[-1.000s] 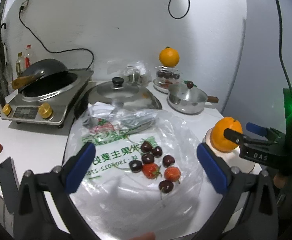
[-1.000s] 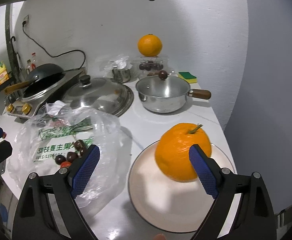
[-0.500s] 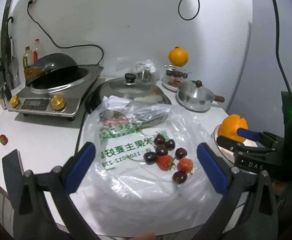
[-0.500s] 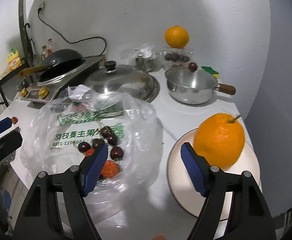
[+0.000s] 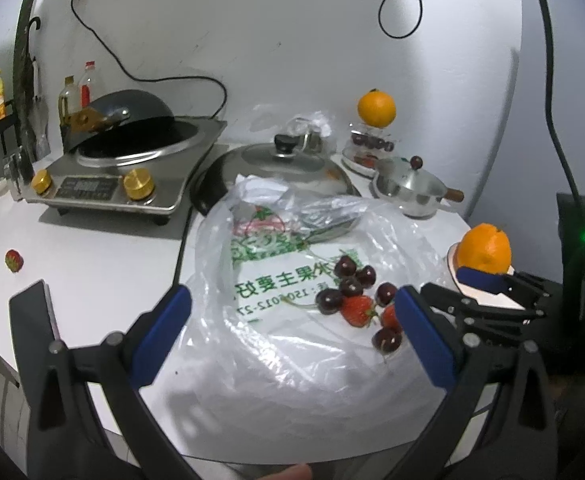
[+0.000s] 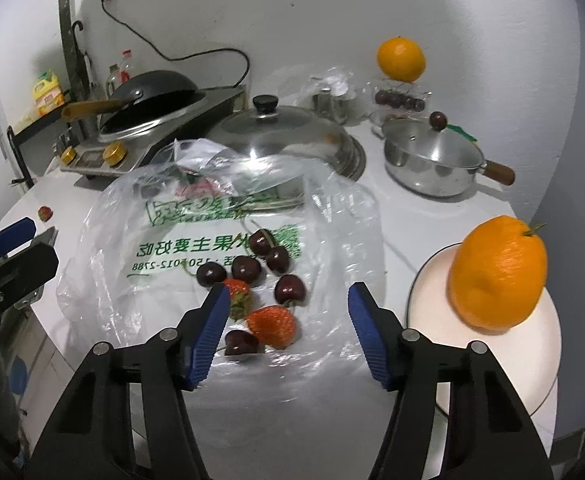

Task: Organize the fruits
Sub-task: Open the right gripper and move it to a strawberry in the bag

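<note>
Now my right gripper (image 6: 288,320) fingers are closing, still empty, over the red strawberry (image 6: 272,326) on the clear plastic bag (image 6: 332,216) near the tabletop's front edge; they may snag film. My left gripper (image 5: 292,332) fingers stay spread.

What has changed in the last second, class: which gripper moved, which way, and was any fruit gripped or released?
The right gripper swung away from the orange on the plate to over the strawberries and cherries on the plastic bag; its jaws are closing with nothing gripped yet. The left gripper edged closer, wide open. All fruit, the bag and the plate stayed put.
</note>
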Demonstrator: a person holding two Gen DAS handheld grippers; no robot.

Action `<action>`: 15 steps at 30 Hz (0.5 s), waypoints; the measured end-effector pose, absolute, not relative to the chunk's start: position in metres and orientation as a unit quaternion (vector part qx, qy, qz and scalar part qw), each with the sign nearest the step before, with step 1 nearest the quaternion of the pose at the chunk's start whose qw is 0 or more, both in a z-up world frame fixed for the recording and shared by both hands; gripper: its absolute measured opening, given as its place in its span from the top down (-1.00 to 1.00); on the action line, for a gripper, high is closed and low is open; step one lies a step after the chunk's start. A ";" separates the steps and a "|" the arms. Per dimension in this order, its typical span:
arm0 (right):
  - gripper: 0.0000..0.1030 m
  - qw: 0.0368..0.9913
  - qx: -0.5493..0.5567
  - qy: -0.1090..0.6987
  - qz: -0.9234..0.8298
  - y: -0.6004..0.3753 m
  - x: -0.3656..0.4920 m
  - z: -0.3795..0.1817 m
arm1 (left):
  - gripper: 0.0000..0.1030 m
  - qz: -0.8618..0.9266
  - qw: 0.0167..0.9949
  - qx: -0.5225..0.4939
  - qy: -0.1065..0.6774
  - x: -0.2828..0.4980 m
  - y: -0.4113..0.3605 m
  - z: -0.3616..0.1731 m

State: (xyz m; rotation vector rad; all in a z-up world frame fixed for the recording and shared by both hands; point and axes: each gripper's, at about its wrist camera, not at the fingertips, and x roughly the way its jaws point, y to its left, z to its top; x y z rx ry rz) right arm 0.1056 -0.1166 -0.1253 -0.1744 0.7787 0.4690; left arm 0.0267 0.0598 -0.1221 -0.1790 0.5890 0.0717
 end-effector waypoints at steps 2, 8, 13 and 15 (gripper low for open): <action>-0.04 0.891 -0.086 0.381 0.229 -0.113 0.107 -0.130 | -0.99 0.037 0.952 -0.089 0.292 0.027 0.062 -0.124; -0.02 0.883 -0.090 0.395 0.239 -0.102 0.109 -0.141 | -0.99 0.039 0.949 -0.094 0.298 0.030 0.066 -0.131; -0.02 0.876 -0.092 0.408 0.240 -0.099 0.114 -0.151 | -0.99 0.038 0.947 -0.096 0.306 0.034 0.067 -0.136; -0.02 0.874 -0.093 0.413 0.240 -0.098 0.117 -0.156 | -0.99 0.038 0.946 -0.096 0.309 0.036 0.068 -0.139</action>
